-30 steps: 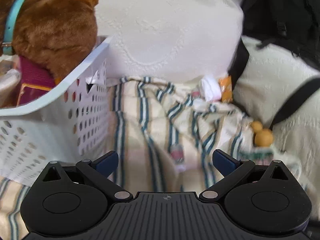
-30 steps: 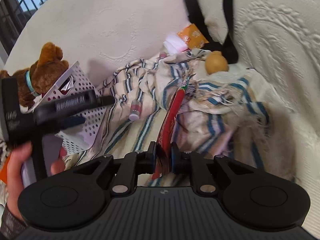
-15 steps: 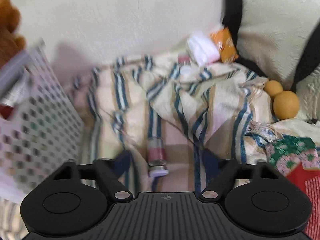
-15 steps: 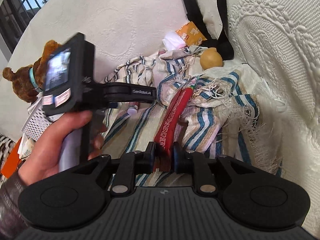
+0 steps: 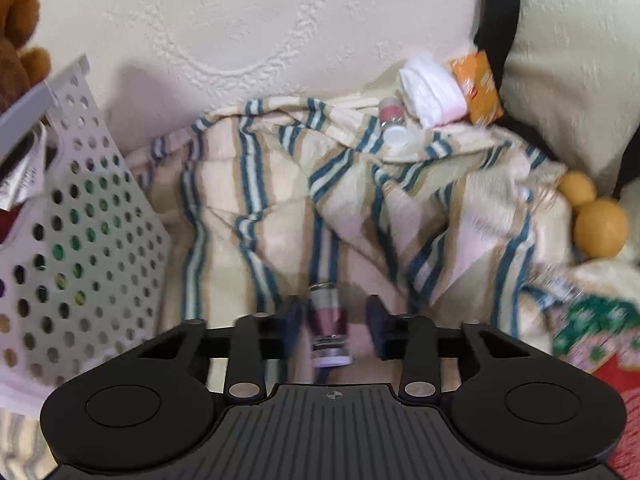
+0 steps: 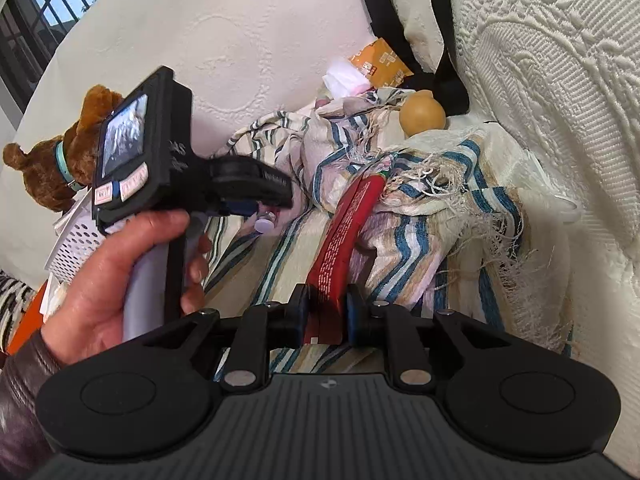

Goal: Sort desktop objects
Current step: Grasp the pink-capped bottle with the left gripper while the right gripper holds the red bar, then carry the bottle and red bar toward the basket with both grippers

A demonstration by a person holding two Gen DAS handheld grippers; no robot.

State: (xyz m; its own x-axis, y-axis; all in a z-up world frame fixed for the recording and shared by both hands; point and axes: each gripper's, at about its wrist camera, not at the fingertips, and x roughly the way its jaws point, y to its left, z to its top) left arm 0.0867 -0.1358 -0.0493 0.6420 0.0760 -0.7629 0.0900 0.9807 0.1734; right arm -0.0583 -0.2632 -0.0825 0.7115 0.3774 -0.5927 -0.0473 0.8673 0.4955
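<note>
The left gripper (image 5: 332,328) is closing on a little bottle (image 5: 329,330) that lies on the striped cloth (image 5: 248,208). The bottle is between the jaws, with a gap on one side. The right gripper (image 6: 326,314) is shut tight on a long red pack (image 6: 344,236) that also lies on the cloth. A white basket (image 5: 80,240) stands to the left, with a brown teddy (image 6: 60,160) in it. A second bottle (image 5: 392,120) lies farther back

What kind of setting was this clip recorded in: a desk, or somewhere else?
Probably a home sofa or bed rather than a desk: embossed cream upholstery all around, a fringed striped blanket spread under the clutter, a plush dog by a white perforated basket, and a window.
</note>
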